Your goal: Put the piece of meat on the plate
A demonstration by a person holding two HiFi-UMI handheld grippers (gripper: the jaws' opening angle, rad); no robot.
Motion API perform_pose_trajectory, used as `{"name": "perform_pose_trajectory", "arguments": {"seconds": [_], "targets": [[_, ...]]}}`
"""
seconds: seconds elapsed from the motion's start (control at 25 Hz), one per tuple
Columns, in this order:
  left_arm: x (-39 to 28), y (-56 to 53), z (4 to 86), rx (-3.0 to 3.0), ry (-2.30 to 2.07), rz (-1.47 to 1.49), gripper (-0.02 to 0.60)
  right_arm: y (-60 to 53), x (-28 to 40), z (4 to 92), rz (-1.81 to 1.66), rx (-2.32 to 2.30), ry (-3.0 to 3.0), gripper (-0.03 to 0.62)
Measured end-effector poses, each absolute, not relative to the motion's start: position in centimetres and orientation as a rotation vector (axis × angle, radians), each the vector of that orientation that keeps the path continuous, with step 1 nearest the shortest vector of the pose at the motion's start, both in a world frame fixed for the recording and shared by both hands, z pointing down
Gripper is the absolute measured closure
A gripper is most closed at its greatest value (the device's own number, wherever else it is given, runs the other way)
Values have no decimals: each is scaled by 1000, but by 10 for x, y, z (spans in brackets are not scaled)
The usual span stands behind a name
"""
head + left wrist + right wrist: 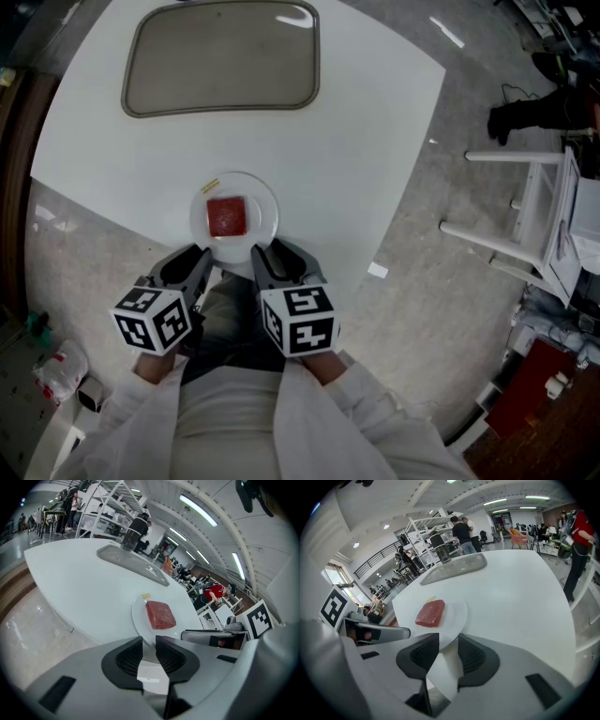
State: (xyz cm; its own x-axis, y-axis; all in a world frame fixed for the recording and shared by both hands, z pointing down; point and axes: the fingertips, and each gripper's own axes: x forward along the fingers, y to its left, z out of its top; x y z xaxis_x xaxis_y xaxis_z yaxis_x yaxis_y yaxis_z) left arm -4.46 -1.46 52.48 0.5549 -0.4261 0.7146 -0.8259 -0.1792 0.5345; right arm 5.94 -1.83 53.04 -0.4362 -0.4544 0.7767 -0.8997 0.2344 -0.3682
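At the white table's [375, 122] near edge the left gripper [190, 260] and right gripper [275, 253] hang part-open and empty, and just beyond them the meat [227, 217] lies on the plate [265, 217], likely soft, slick and light, best pinched across opposite sides.

My white desk [375, 112] stands on grey speckled floor [441, 309]; a white rack [516, 157] at three o'clock, strip lights [199, 510] overhead.

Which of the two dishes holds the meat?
The round white plate at the near edge holds the piece of meat; the rectangular tray is empty.
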Motion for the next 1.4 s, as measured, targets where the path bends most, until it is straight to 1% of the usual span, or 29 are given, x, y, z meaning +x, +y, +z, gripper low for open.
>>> {"name": "perform_pose_trajectory", "arguments": {"seconds": [0.28,1.0,1.4], "targets": [[-41,-15,520,1829,-1049,493,493,-18,64,526,1142,1252,-2020,462],[-28,-28,493,1882,-1158,451,494,-37,76,502,1054,1231,-2116,464],[-44,-62,480,1919,-1164,423,494,-71,61,488,1024,1266,-2148,465]]}}
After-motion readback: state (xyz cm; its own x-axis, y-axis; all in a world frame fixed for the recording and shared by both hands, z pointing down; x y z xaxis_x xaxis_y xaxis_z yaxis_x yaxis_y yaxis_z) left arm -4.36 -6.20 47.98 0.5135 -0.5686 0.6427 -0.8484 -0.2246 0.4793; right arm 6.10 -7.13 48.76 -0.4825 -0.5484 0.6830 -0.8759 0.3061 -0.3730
